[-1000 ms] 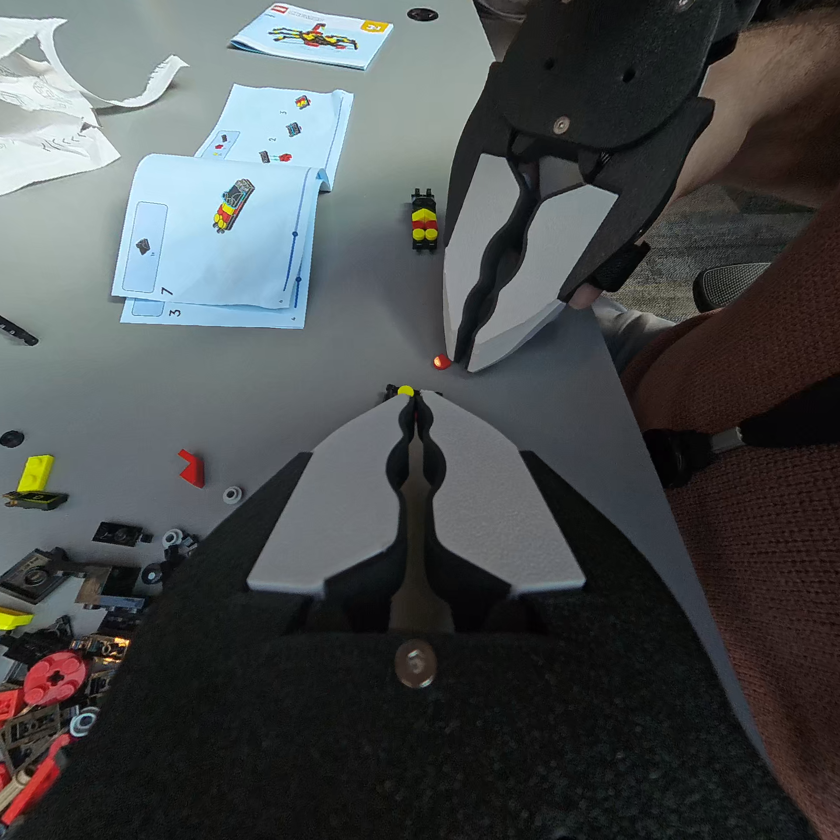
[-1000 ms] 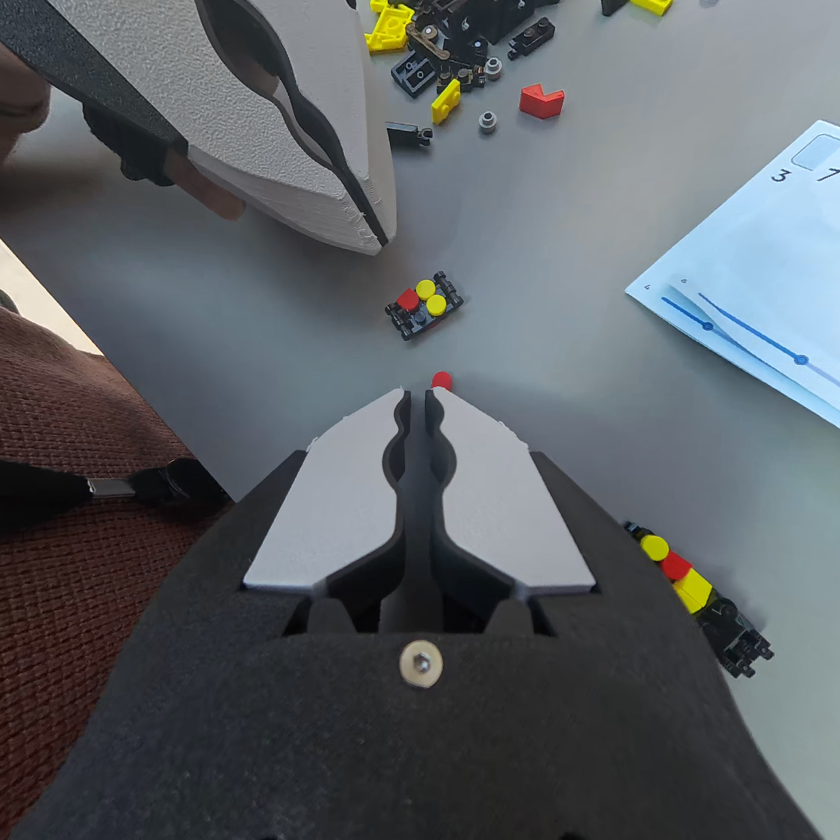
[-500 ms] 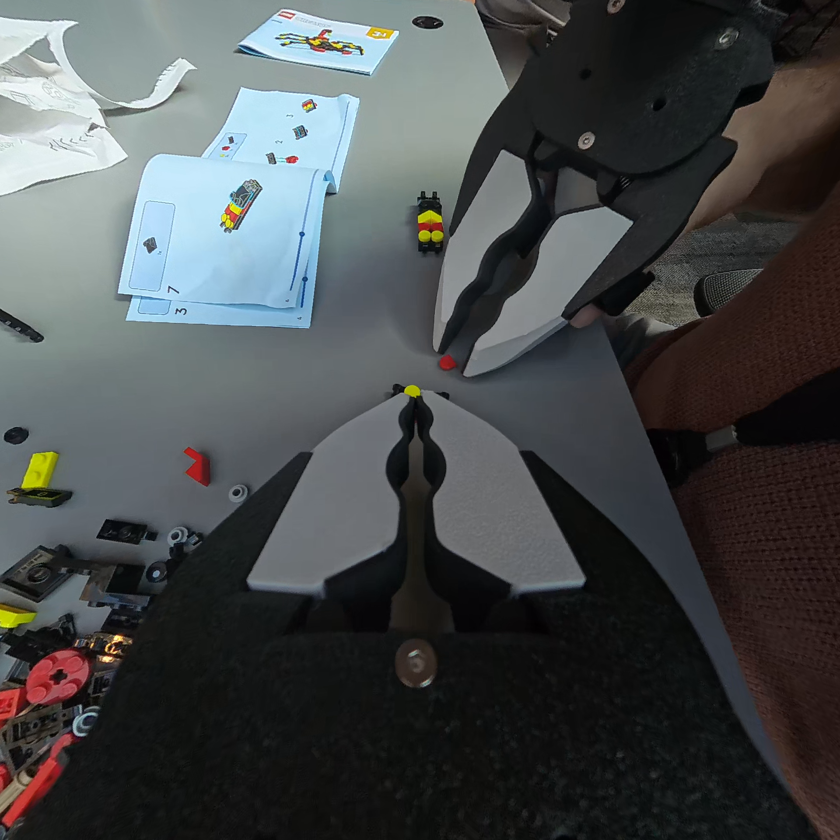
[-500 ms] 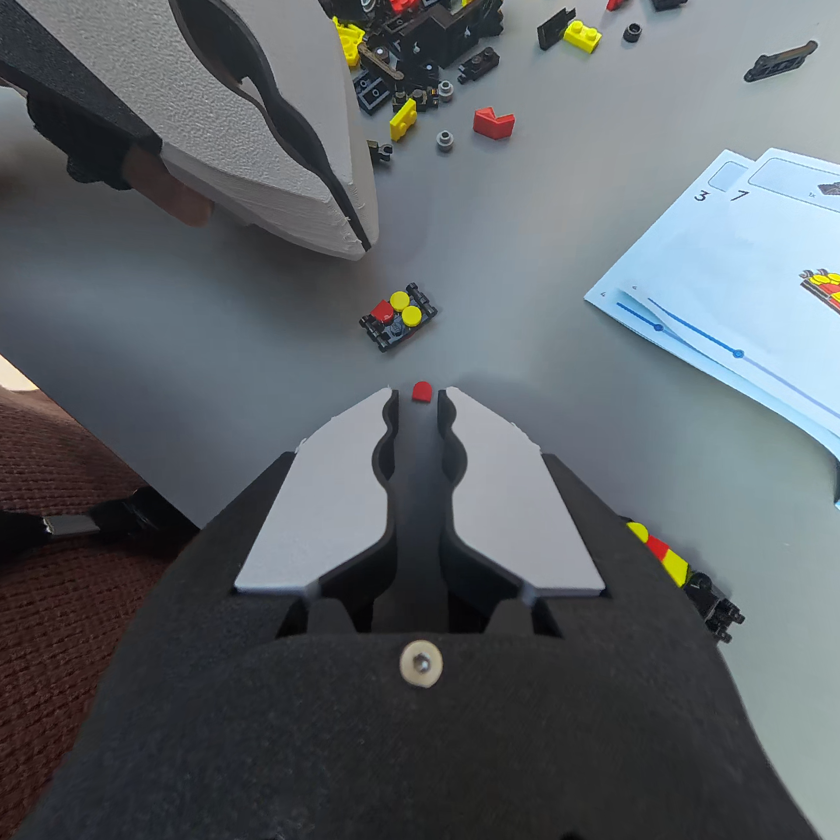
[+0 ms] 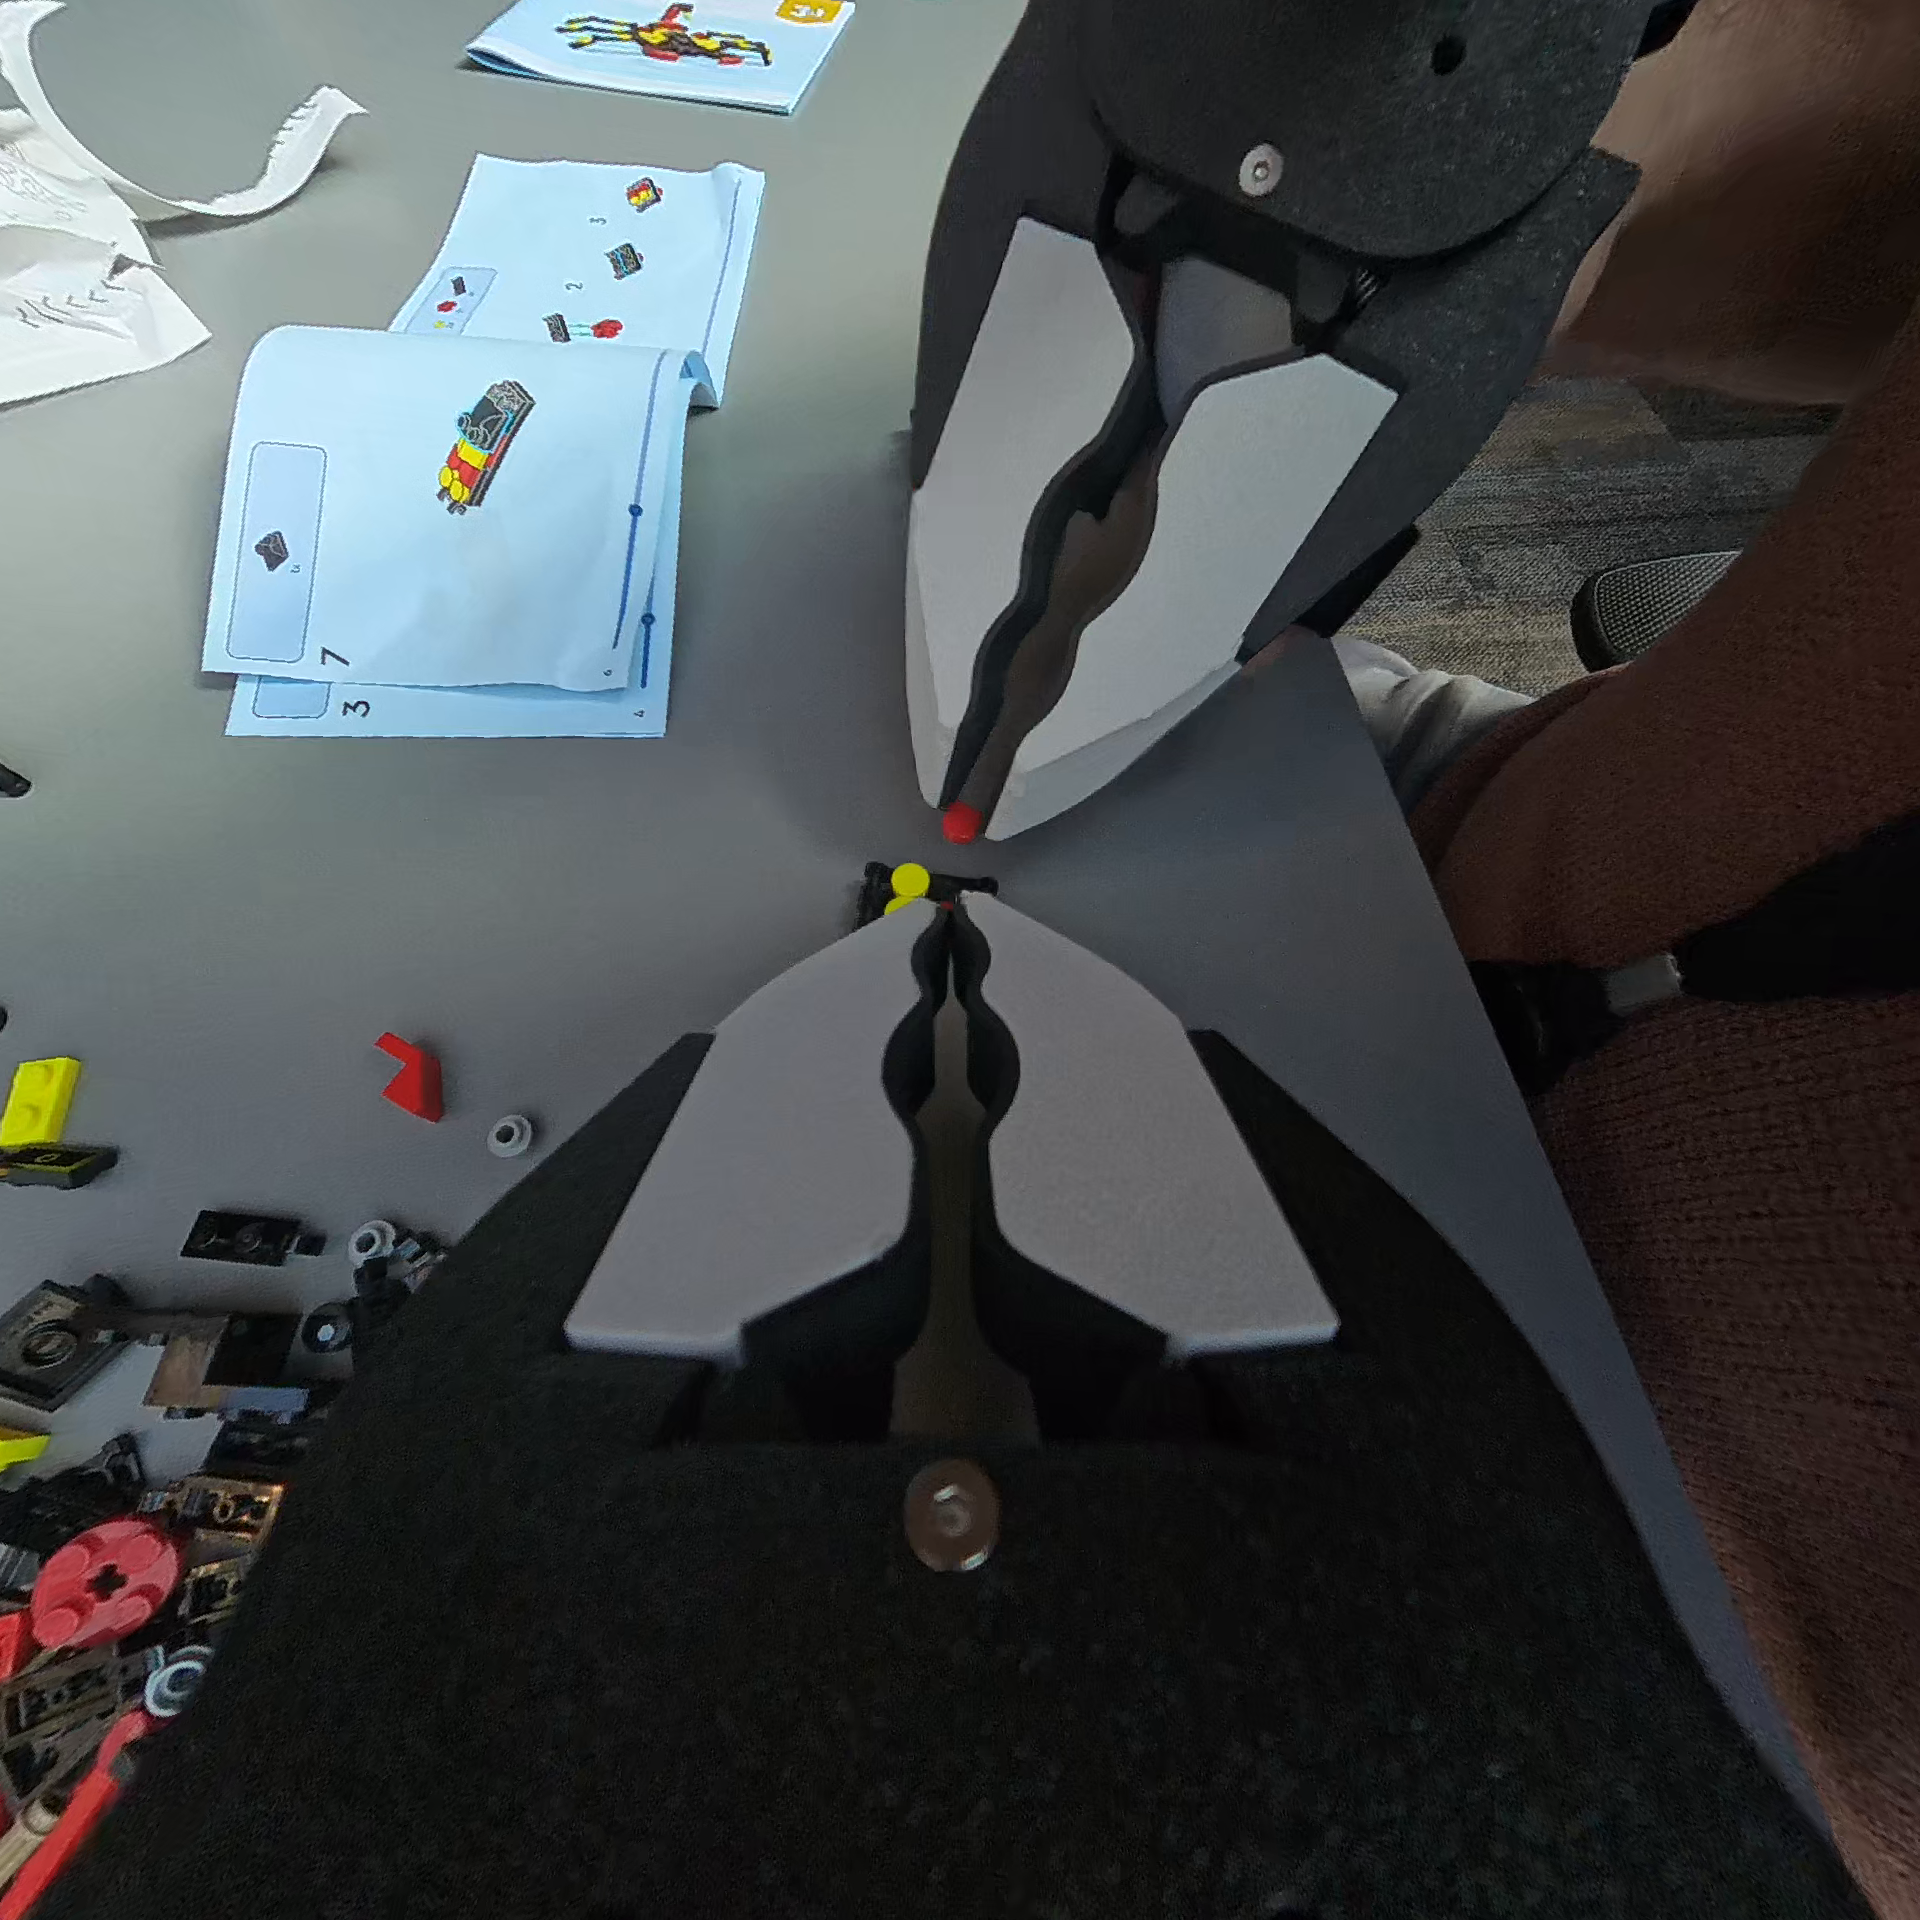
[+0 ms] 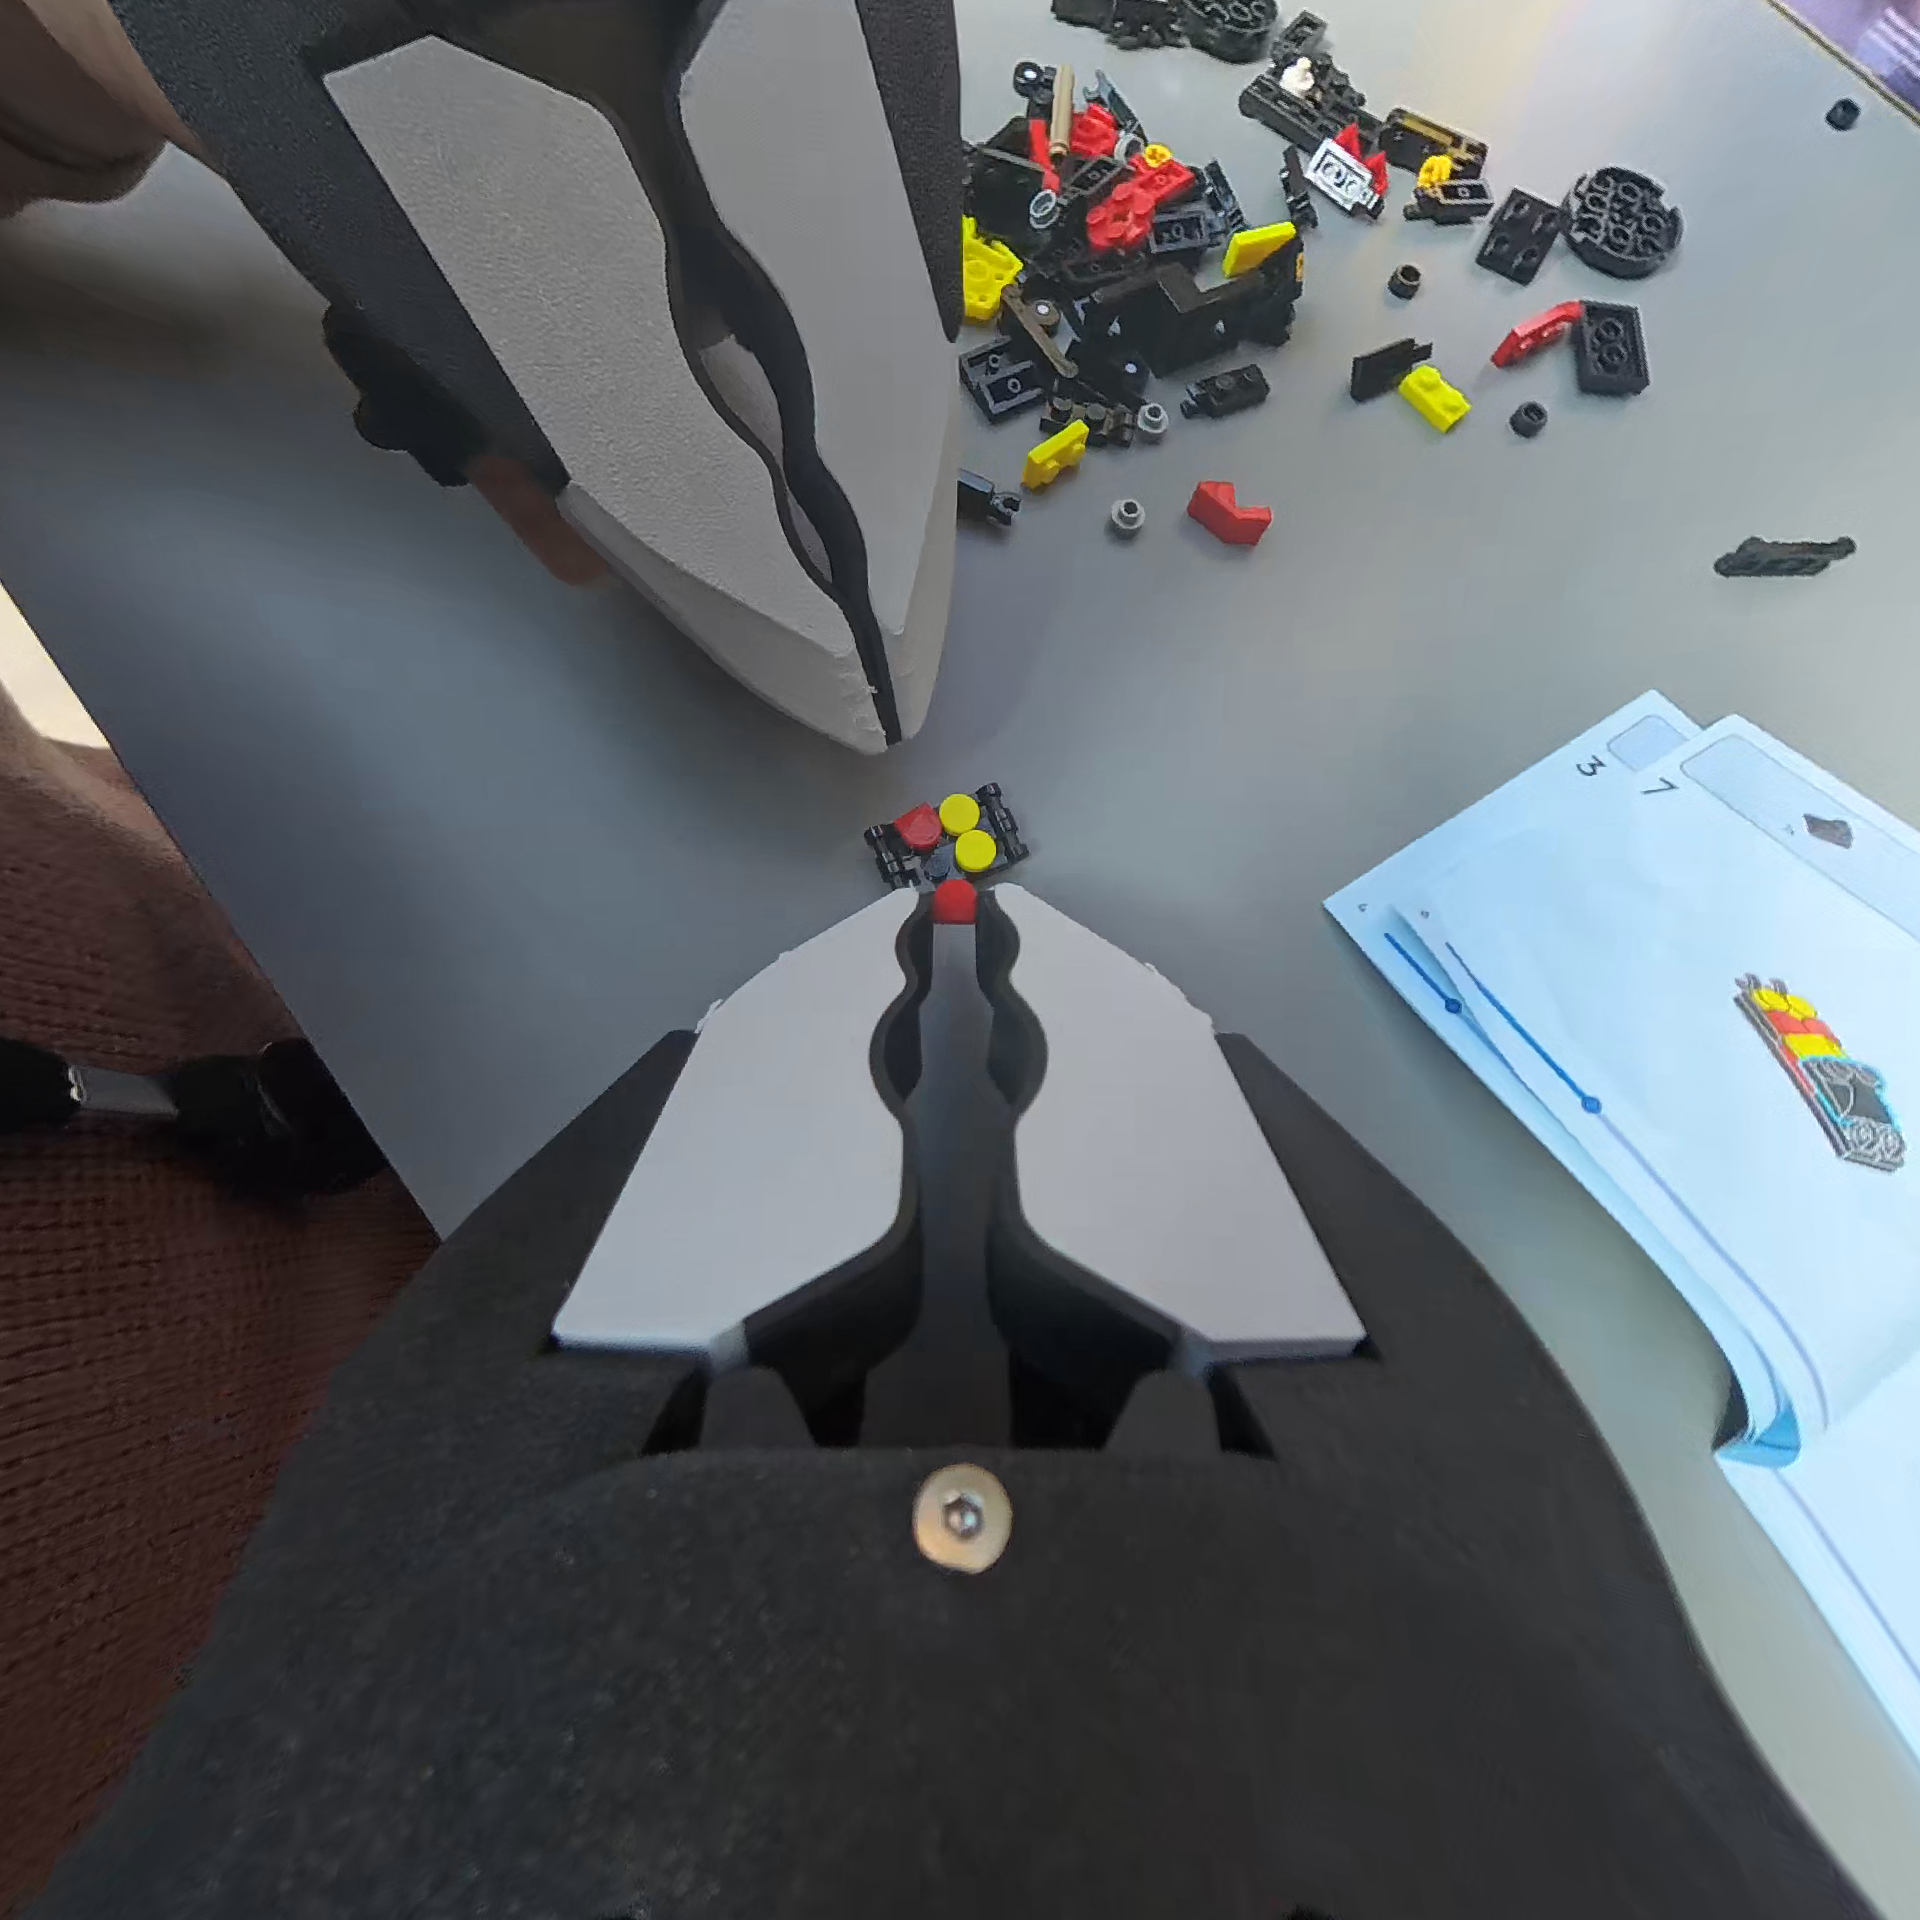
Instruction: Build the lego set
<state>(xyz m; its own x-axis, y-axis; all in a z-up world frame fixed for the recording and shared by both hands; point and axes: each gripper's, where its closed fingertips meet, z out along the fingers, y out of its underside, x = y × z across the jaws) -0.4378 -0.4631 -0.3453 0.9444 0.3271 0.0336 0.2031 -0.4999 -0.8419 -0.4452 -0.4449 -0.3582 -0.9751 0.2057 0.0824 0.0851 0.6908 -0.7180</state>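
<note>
The right gripper (image 6: 954, 902) gripped a small red piece (image 6: 954, 900) between its fingertips, holding it just beside a small black assembly (image 6: 948, 837) that lay on the grey table (image 6: 1247, 675). That assembly carried two yellow round tiles and one red tile on top. The left gripper (image 5: 948, 914) was closed, its tips meeting with nothing visibly between them, and sat at the assembly's (image 5: 914, 885) near edge in its own view; whether it touched the assembly could not be determined. No container was present: loose black, red and yellow parts (image 6: 1164, 239) lay in a heap directly on the table, well apart from the assembly. A red angled brick (image 6: 1228, 511) and a small grey stud (image 6: 1126, 514) lay separately, nearer. An open instruction booklet (image 6: 1662, 1039) lay to the right gripper's side. A torn white paper bag (image 5: 73, 281) lay beyond the booklet (image 5: 447, 520).
</note>
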